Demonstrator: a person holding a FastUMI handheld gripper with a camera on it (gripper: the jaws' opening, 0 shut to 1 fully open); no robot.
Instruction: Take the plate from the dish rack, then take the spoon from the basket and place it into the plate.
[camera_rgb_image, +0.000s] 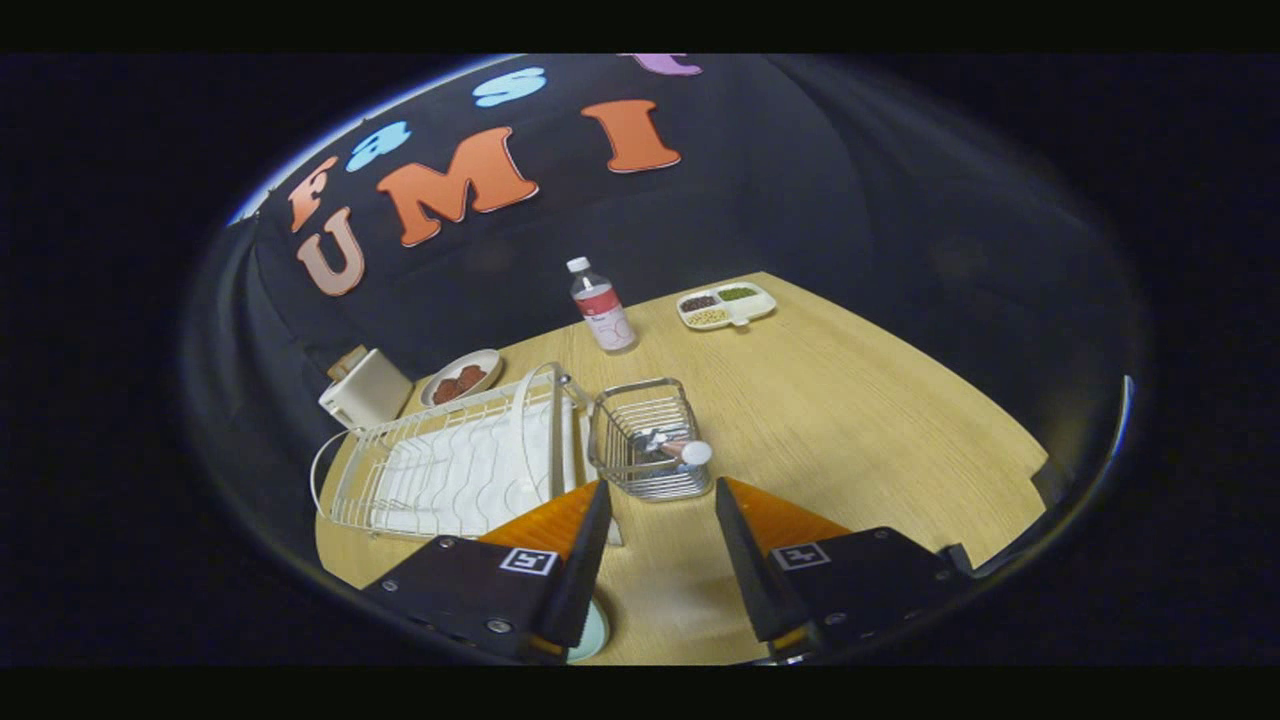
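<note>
So the hand-held gripper (655, 485) hangs wide open over the counter (850, 420), gripping nothing. The spoon (685, 452) sits in the wire basket (648, 440) just ahead of its fingers, beside the empty-looking dish rack (455, 465). A pale plate (592, 632) edge peeks out under one finger.

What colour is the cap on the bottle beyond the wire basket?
White, clearest in the gripper view: the bottle stands beyond the basket; the gripper is open.
</note>
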